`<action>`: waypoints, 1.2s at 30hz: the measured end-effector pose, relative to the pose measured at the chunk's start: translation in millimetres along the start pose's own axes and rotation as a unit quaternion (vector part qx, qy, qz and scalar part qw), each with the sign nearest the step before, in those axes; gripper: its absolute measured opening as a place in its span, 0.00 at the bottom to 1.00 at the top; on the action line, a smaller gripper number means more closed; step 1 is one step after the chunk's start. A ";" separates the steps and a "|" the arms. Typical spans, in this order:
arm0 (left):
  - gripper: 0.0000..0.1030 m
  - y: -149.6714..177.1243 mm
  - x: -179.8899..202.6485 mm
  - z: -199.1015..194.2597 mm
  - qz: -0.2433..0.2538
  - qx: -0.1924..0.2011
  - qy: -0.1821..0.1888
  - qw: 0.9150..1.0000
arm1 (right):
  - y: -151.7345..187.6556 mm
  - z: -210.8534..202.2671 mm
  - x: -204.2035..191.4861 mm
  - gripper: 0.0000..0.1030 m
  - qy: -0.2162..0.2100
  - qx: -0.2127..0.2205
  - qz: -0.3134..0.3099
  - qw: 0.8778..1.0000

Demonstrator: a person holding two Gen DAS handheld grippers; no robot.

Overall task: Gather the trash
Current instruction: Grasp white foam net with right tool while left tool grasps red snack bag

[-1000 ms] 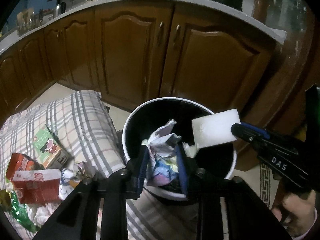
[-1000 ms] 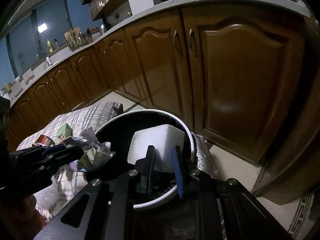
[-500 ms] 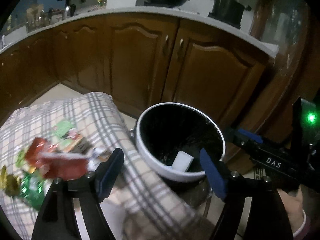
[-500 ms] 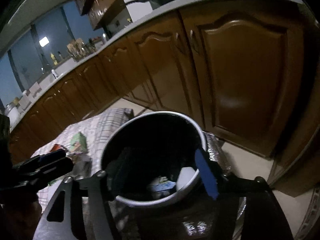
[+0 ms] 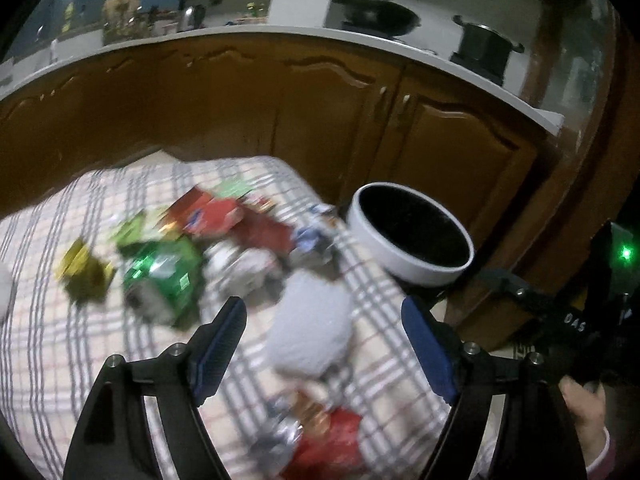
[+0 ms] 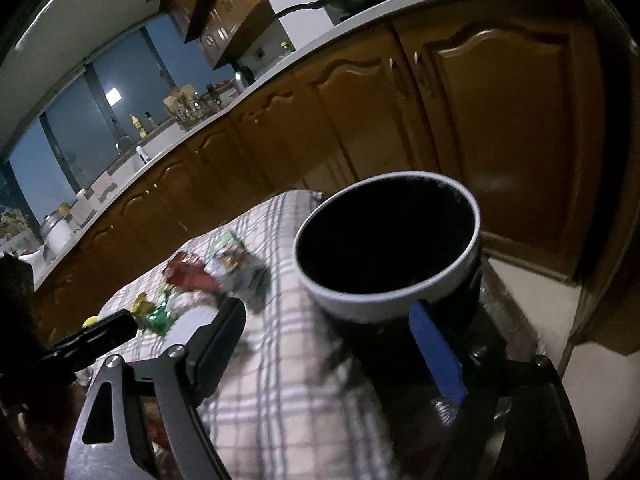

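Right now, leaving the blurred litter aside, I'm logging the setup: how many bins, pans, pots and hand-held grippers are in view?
Trash bin: 1
Pan: 1
Pot: 1
Hand-held grippers: 2, left and right; jaws have just been opening, nothing between them
Total: 5

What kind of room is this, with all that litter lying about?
A home kitchen, most likely: brown wooden cabinets run under a pale countertop, and a wok and a pot stand on it.
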State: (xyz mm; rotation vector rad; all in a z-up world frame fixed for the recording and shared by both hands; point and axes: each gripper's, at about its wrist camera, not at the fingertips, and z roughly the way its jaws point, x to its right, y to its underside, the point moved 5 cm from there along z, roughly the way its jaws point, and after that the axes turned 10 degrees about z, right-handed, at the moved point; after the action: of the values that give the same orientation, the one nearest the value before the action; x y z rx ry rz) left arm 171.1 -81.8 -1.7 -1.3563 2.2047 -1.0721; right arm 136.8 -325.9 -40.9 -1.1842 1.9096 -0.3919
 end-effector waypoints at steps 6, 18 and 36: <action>0.77 30.4 -23.3 -27.8 -0.023 -0.012 -0.008 1.000 | 21.6 -0.7 -15.2 0.84 -0.010 -0.016 0.006 1.000; 0.77 62.0 -18.5 -40.0 -0.044 -0.044 0.054 0.997 | 60.1 4.8 -47.6 0.84 -0.024 -0.040 -0.012 0.999; 0.23 65.7 -51.0 -22.0 -0.061 -0.039 0.042 0.997 | 73.5 63.6 -83.4 0.55 -0.061 -0.104 -0.016 0.993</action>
State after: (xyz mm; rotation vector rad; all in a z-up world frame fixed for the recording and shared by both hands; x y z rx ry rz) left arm 142.0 -11.1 -41.2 -1.5216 2.2703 -1.1153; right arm 160.6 -208.1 -85.0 -1.3443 1.8595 -0.1362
